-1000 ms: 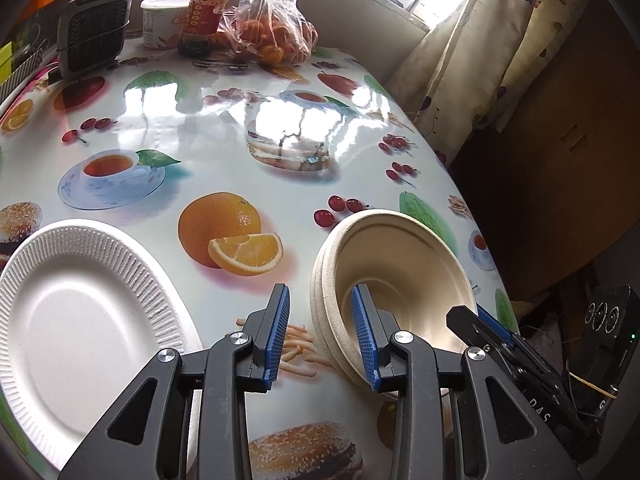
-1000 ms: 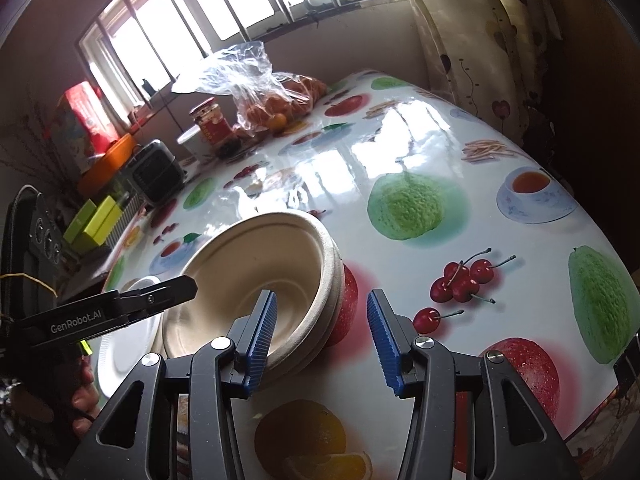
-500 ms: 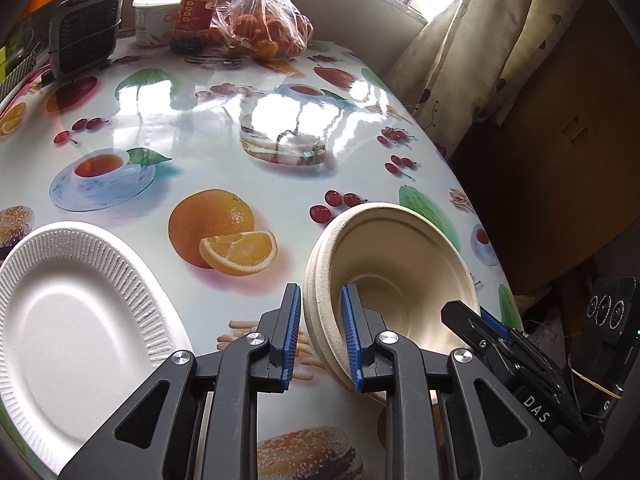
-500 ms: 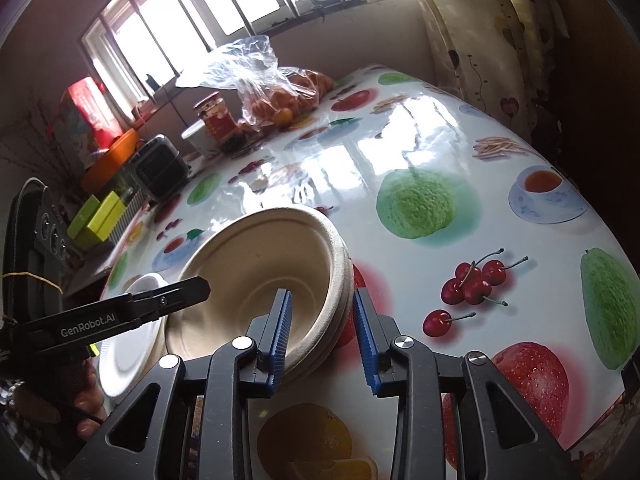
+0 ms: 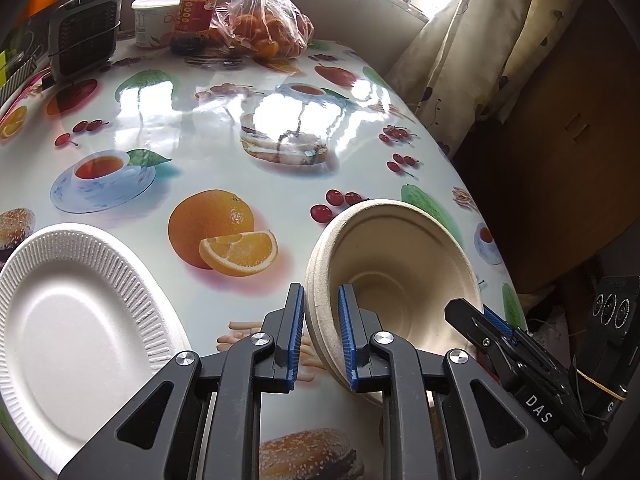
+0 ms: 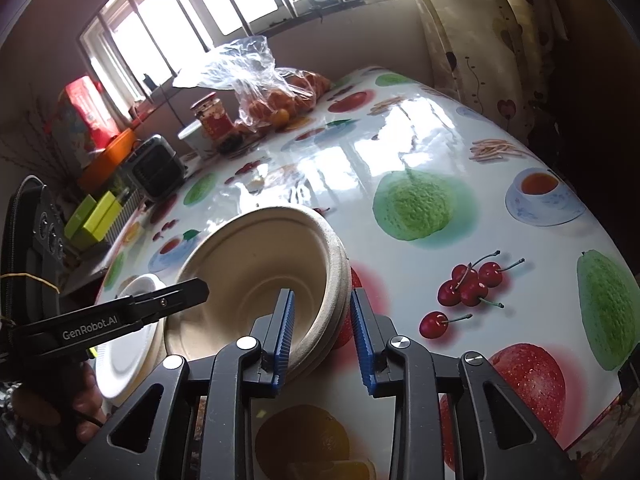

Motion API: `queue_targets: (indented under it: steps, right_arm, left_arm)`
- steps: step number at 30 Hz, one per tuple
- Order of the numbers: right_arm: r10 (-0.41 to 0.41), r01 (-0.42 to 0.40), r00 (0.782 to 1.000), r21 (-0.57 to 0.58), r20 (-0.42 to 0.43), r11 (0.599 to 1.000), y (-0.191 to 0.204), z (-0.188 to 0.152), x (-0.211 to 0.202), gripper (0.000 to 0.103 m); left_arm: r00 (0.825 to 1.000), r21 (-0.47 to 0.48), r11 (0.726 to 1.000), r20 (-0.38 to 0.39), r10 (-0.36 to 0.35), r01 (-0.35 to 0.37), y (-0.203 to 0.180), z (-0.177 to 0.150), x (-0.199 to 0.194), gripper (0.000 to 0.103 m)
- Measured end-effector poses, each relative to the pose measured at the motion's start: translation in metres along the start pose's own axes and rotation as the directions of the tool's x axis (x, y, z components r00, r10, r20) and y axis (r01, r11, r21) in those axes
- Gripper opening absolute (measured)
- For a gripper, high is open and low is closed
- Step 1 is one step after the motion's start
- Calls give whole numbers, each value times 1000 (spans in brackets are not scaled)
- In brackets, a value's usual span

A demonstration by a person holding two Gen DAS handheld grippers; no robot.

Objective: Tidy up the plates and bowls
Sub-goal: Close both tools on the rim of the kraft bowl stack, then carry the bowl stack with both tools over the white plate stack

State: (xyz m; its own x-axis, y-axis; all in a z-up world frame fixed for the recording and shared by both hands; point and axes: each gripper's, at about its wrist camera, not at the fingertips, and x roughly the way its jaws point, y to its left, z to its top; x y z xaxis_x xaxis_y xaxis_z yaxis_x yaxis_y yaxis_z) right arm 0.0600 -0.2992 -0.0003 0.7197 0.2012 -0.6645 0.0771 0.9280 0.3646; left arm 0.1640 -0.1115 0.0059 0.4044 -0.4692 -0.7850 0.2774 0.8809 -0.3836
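A stack of beige paper bowls (image 5: 396,276) stands tilted on the fruit-print table (image 5: 224,152). My left gripper (image 5: 322,336) is shut on the stack's near left rim. My right gripper (image 6: 322,338) straddles the stack's opposite rim (image 6: 276,276), one finger inside the bowl and one outside, jaws narrowed but with a small gap showing. A white ribbed paper plate (image 5: 76,320) lies flat to the left of the bowls; it also shows in the right wrist view (image 6: 128,344), behind the left gripper's finger.
At the table's far end stand a bag of oranges (image 5: 264,28), a red-labelled jar (image 5: 196,12), a white tub (image 5: 154,20) and a small grey heater (image 5: 84,32). A curtain (image 5: 472,52) hangs off the table's right edge.
Both grippers closed from wide open onto opposite rims of the bowl stack. The stack has tipped up and lifted slightly at the left gripper's side.
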Motion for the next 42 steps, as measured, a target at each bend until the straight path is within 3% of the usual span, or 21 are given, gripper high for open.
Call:
queue_targets:
  steps: [42]
  right_arm:
    - [54, -51, 998, -76, 38, 996, 30, 12, -20, 28]
  left_arm:
    - [996, -22, 999, 84, 36, -34, 2, -3, -46, 18]
